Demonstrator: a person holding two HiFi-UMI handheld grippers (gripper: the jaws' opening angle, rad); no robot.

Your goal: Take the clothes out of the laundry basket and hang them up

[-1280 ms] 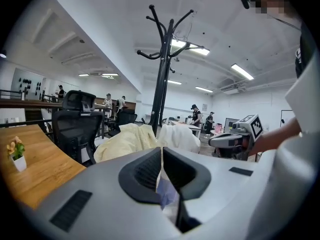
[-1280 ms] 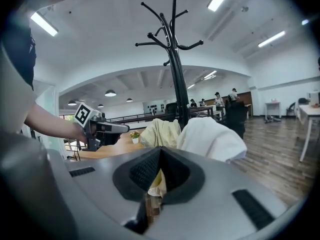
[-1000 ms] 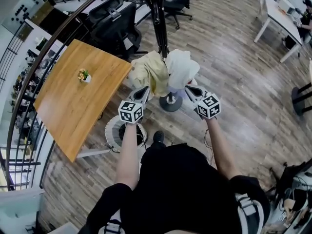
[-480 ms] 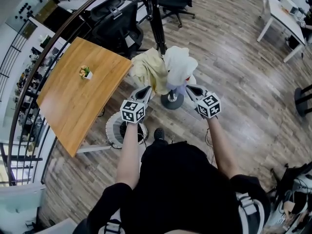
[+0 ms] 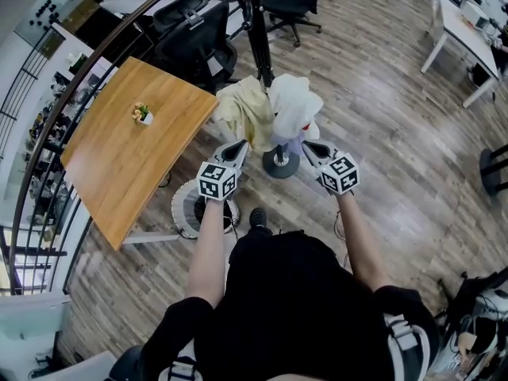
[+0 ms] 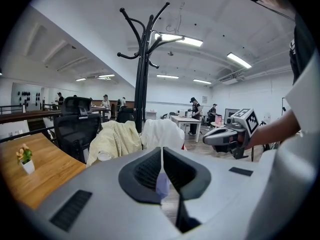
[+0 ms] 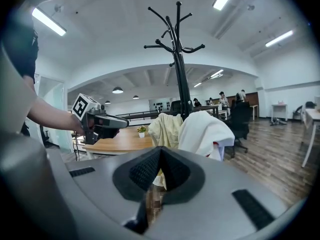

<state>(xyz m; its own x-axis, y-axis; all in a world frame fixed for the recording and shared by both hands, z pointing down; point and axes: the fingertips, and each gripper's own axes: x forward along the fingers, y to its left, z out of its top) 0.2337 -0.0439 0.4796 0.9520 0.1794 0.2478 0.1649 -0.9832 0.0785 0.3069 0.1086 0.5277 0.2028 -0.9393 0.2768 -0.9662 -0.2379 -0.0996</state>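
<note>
A black coat rack carries a pale yellow garment and a white garment with a lilac piece under it. My left gripper is shut and empty, just below the yellow garment. My right gripper is shut and empty too, just below the white one. In the left gripper view my jaws are pressed together, facing both garments. The right gripper view shows the same for the right gripper, with the white garment ahead. The round white laundry basket sits on the floor under my left forearm.
A wooden table with a small potted plant stands at the left. Black office chairs are behind the rack, whose round base rests on the wood floor. White desks and people are far right.
Both grippers stay shut at the same spots below the hung garments. Only the head view has shifted slightly.
</note>
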